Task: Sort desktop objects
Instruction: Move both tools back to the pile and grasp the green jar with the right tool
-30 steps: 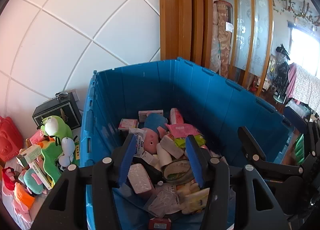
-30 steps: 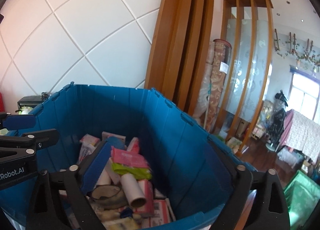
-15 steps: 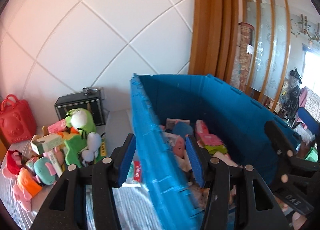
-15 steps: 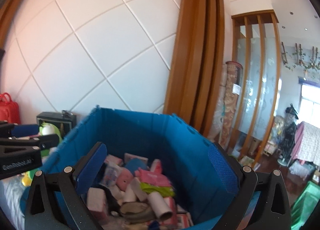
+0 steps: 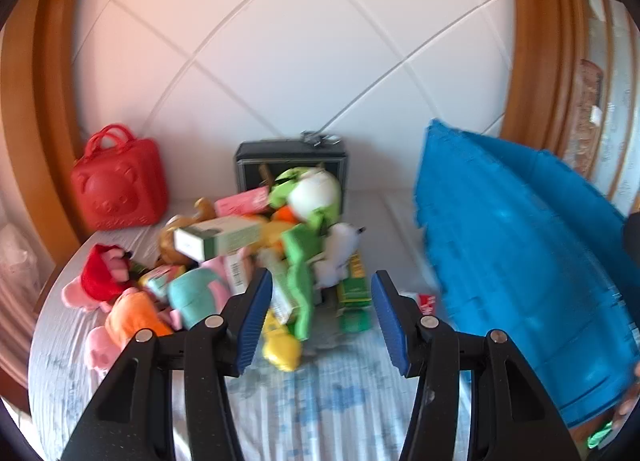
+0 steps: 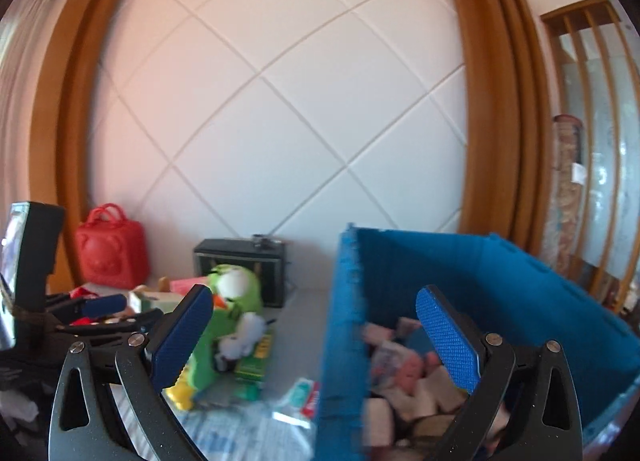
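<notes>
Blue pads on both tools, nothing between either pair. Left hand-held gripper (image 5: pixel 322 317): jaws apart, empty, aimed down at the toy pile (image 5: pixel 224 261) heaped on the worktop (image 5: pixel 328 401), directly ahead. Nearest item in line with the gap is the green plush (image 5: pixel 304 245), draped with its long axis running away from the tool, a yellow piece at its near end. Right hand-held gripper (image 6: pixel 316 337): jaws wide apart, empty, straddling the near wall of the blue bin (image 6: pixel 344 341); sorted items lie inside, to the right of that wall. Pile sits left of bin, apart from it. Judgement: left hand is closer to the pile, so the next pick falls to it. Frames are motion-blurred; small items unreadable.
</notes>
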`<state>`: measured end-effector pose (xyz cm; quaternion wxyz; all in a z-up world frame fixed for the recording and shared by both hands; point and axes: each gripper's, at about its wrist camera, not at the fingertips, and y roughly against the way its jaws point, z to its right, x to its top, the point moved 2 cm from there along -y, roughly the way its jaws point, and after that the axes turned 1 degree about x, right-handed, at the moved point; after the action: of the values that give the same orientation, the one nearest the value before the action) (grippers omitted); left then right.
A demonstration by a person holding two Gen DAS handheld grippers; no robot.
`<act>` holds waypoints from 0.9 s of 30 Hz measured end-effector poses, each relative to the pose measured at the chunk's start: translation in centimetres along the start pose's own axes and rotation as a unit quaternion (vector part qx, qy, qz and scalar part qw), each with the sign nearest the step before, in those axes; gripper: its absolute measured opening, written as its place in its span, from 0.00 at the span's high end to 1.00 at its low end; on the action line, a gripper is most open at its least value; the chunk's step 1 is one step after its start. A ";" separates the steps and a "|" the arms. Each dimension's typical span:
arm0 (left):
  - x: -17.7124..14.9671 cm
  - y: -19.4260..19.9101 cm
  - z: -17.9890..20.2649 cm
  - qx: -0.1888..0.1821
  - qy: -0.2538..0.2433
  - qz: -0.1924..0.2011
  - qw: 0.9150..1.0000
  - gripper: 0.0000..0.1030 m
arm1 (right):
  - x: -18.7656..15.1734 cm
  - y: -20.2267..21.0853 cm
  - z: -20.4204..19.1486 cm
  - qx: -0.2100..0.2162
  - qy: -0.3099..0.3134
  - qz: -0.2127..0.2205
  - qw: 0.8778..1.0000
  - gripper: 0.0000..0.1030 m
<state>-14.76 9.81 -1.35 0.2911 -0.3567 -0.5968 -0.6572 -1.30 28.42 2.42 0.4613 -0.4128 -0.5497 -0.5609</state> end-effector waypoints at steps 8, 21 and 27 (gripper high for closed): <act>-3.0 -5.6 -6.0 0.039 0.029 -0.067 0.997 0.51 | -3.2 -6.0 -5.3 0.060 0.007 -0.067 0.996 0.00; -9.5 -18.0 -5.7 -0.017 0.057 -0.203 0.977 0.51 | -13.7 -17.5 -6.6 0.071 -0.029 -0.235 0.969 0.00; -11.2 -21.7 -4.1 -0.022 0.032 -0.238 0.970 0.51 | -17.1 -20.8 -6.3 0.066 -0.042 -0.277 0.958 0.00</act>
<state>-26.36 7.88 -23.19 0.1372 -0.1893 -0.6407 -0.7313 -17.27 22.57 -19.44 0.2905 -0.2368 -0.6971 -0.6112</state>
